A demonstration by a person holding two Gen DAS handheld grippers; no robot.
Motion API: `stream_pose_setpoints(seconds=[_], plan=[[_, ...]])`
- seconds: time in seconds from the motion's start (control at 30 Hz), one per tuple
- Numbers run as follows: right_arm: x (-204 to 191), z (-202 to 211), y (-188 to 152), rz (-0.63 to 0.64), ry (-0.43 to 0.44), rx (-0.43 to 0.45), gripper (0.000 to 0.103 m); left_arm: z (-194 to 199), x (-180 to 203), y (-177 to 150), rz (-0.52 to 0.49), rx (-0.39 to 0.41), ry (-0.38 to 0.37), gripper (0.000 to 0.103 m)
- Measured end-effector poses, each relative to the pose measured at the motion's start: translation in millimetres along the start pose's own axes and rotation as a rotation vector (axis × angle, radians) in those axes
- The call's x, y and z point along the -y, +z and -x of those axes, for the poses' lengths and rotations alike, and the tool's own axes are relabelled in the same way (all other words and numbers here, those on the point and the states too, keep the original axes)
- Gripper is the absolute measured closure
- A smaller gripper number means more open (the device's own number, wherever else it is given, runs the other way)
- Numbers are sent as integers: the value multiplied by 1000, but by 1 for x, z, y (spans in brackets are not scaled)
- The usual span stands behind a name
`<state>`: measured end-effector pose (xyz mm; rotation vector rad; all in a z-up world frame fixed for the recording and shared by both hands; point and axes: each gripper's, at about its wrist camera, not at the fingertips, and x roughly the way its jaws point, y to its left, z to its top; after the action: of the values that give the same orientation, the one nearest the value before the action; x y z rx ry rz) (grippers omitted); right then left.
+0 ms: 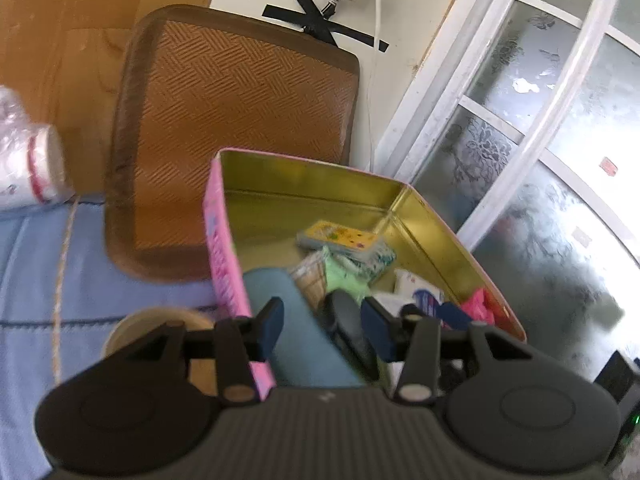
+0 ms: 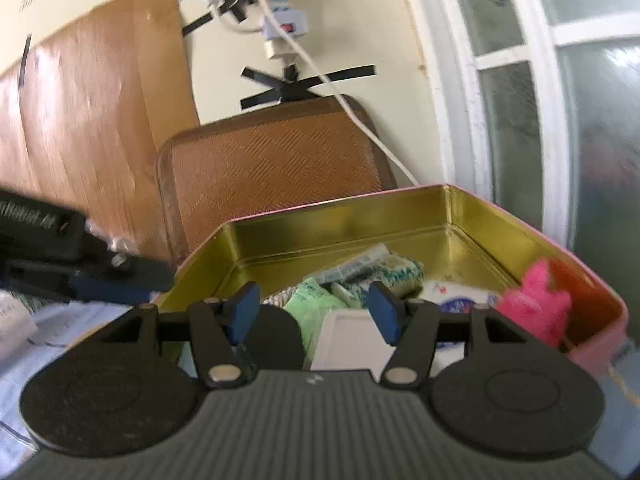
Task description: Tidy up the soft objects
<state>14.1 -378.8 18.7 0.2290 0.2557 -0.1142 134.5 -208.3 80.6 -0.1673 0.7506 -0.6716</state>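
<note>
Scanning left to right: left gripper (image 1: 322, 326) over tin's near left corner, jaws part open, nothing pinched, teal item and dark object below. Pink tin (image 1: 216, 216) with gold interior sits on blue quilt (image 1: 32, 264). Inside: green packet (image 2: 316, 304), patterned tissue pack (image 2: 384, 272), white packet (image 2: 456, 298), fluffy pink piece (image 2: 534, 304) at right wall. Right gripper (image 2: 312, 312) wide, empty. Judgement: contents light, squashy, slippery wrappers; pinch mid-body, gently.

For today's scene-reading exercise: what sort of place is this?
Probably a bedroom in a home: a blue quilted bedsheet, a brown woven-mat cushion leaning against the wall, and a frosted patterned-glass door with a white frame.
</note>
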Motion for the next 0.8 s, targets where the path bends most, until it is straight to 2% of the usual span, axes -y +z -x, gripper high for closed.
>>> stream_pose_setpoints(seconds=[0.13, 0.23, 0.37, 0.47, 0.53, 0.6, 0.7, 0.8], plan=[[-2, 25, -3, -36, -5, 67, 40, 32, 0, -20, -91, 36, 21, 59], [-14, 42, -6, -29, -9, 115, 40, 54, -4, -35, -119, 61, 44, 56], [-39, 61, -17, -21, 7, 134, 37, 77, -14, -57, -141, 74, 168, 53], [-55, 74, -27, -32, 22, 119, 28, 88, -23, -73, -147, 72, 257, 45], [-62, 80, -32, -55, 36, 96, 26, 95, -29, -83, -142, 72, 306, 29], [-68, 84, -34, -80, 34, 77, 19, 101, -32, -90, -134, 87, 359, 20], [-74, 87, -38, -120, 42, 45, 17, 108, -35, -101, -140, 109, 422, 1], [-81, 91, -39, -118, 37, 37, 13, 114, -34, -107, -161, 128, 470, 0]])
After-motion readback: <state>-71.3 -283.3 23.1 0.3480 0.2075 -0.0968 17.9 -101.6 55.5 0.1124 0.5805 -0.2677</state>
